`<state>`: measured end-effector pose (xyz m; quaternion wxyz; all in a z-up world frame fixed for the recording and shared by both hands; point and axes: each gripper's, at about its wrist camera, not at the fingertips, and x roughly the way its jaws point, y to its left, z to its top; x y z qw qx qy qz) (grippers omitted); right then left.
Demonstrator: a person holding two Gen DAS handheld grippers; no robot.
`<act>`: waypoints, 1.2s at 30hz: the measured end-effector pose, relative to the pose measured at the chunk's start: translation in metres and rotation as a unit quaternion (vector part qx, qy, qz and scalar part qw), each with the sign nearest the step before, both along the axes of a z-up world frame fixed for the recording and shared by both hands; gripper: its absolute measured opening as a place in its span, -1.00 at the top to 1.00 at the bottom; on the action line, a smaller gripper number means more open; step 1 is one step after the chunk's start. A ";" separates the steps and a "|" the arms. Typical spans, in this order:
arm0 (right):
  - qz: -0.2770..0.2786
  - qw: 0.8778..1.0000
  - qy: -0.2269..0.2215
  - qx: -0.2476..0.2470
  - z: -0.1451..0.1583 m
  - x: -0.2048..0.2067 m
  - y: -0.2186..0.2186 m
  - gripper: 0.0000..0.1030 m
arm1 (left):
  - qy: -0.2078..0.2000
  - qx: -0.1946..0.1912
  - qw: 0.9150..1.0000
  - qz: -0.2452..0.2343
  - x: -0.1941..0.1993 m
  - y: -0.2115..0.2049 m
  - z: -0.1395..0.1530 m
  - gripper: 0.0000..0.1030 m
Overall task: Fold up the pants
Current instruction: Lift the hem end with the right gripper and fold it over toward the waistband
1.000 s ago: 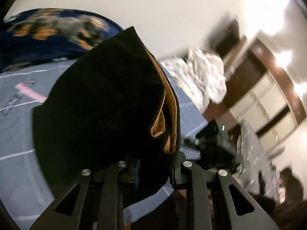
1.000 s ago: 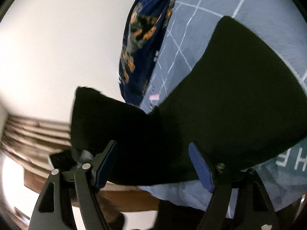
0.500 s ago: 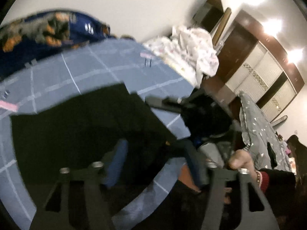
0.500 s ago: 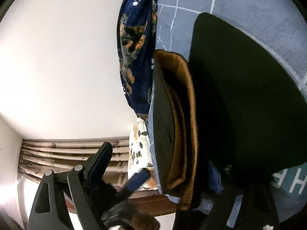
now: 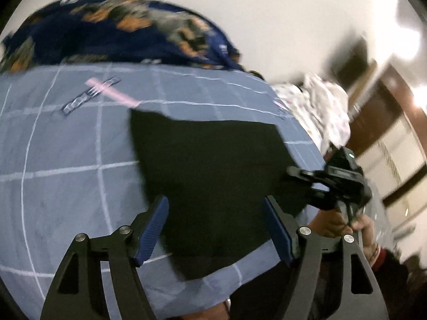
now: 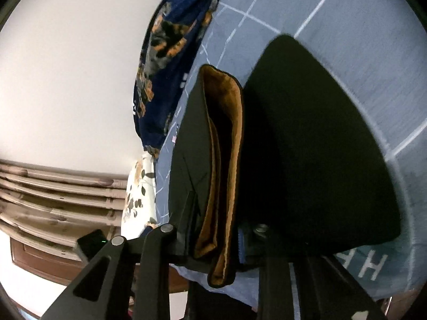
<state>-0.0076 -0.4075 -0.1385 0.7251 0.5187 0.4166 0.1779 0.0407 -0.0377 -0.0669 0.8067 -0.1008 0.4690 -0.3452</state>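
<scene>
Left wrist view, going left to right: a crumpled dark blue blanket with orange and grey blotches (image 5: 114, 32) is piled along the far edge of the bed, against a plain white wall (image 5: 280, 21). The bed itself wears a grey-blue sheet with a thin white grid (image 5: 66, 160). The black pants with a tan fleece lining (image 5: 213, 176) lie flat on it near the front edge. The left gripper (image 5: 216, 229) hovers over them, its blue-padded jaws spread wide and opening, pads clear of the cloth. Further right there's a heap of white patterned fabric (image 5: 323, 114), then brown wardrobe doors with pale panels (image 5: 387, 144).

The right gripper (image 5: 307, 181) sits at the pants' right edge, held by a hand (image 5: 339, 221). In its own view the jaws are closing, clamped on a folded edge showing the tan lining (image 6: 226, 165).
</scene>
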 end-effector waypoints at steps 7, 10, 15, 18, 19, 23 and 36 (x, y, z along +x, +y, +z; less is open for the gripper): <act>-0.039 0.998 -0.041 -0.007 0.018 -0.010 -0.038 0.58 | 0.007 0.008 1.000 0.002 0.000 0.002 -0.008 -0.41; -0.055 0.998 -0.009 0.006 -0.001 -0.016 -0.051 0.57 | 0.013 0.020 1.000 -0.010 -0.004 -0.006 -0.015 -0.41; -0.068 0.997 0.009 0.023 -0.016 -0.021 -0.061 0.60 | 0.025 0.035 0.999 -0.024 -0.007 -0.017 -0.025 -0.41; -0.069 0.997 0.005 0.023 -0.013 -0.023 -0.062 0.60 | 0.020 0.043 0.998 -0.030 -0.009 -0.020 -0.024 -0.41; -0.070 0.997 0.007 0.022 -0.013 -0.023 -0.062 0.60 | 0.020 0.041 0.999 -0.030 -0.009 -0.020 -0.024 -0.41; -0.078 0.997 0.020 0.020 -0.016 -0.024 -0.068 0.61 | 0.028 0.031 0.999 -0.030 -0.006 -0.019 -0.026 -0.41; -0.117 0.991 -0.033 0.054 0.027 -0.070 -0.106 0.55 | 0.041 0.018 0.998 -0.033 -0.007 -0.023 -0.026 -0.41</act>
